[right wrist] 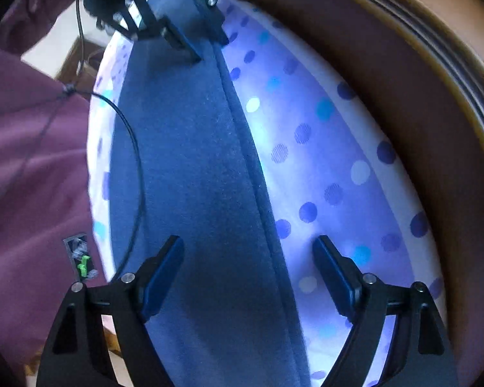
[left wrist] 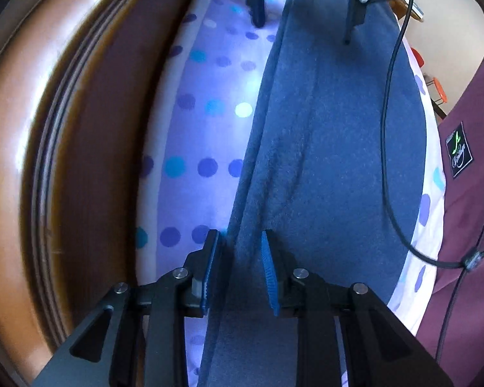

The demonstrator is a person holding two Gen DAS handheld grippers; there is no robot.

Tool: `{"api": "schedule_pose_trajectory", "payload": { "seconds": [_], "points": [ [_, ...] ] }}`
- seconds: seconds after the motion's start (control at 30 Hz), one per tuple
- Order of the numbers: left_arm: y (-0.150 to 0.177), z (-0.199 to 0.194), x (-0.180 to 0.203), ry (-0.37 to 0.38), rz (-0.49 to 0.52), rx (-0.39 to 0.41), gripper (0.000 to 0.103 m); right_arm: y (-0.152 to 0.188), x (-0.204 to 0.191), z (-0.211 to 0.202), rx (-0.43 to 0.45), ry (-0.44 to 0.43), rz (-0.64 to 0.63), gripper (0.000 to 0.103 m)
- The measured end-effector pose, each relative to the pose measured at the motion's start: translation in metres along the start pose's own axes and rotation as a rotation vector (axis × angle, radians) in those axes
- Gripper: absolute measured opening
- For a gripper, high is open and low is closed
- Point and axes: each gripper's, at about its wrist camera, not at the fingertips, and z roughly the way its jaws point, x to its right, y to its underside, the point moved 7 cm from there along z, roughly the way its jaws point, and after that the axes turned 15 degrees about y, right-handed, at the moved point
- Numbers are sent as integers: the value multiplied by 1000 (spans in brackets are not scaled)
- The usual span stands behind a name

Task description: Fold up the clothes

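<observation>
Blue fleece, a long folded garment [left wrist: 332, 135], lies stretched along the white sheet with purple and teal dots [left wrist: 190, 129], close to the brown wooden headboard [left wrist: 90, 122]; laid out flat like that, it looks ready for another fold. The left gripper [left wrist: 242, 267] points steeply down at one end, its jaws narrowed astride the garment's thick folded edge, though whether the pads actually press I cannot tell. At the other end, the right gripper [right wrist: 248, 271] tips downward too, jaws spread wide over the cloth, gripping nothing.
</observation>
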Motion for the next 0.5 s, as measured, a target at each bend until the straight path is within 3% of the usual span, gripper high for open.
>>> {"api": "schedule_pose_trajectory", "payload": {
  "seconds": [0.1, 0.27, 0.3, 0.37, 0.4, 0.5],
  "points": [
    [5, 3, 4, 45, -10, -10, 34, 9, -12, 4, -43, -81, -4, 81],
    [13, 9, 6, 85, 8, -24, 35, 11, -16, 6, -44, -129, 13, 78],
    [13, 8, 4, 87, -4, -13, 31, 10, -12, 8, -45, -123, 14, 76],
    [14, 7, 1, 91, -27, 8, 28, 3, -9, 10, -63, -92, 9, 52],
    [16, 10, 1, 80, -32, 13, 28, 5, -10, 12, -73, -53, -5, 47],
    [22, 15, 8, 41, -2, 22, 30, 6, -19, 13, -83, 17, -45, 47]
  ]
}}
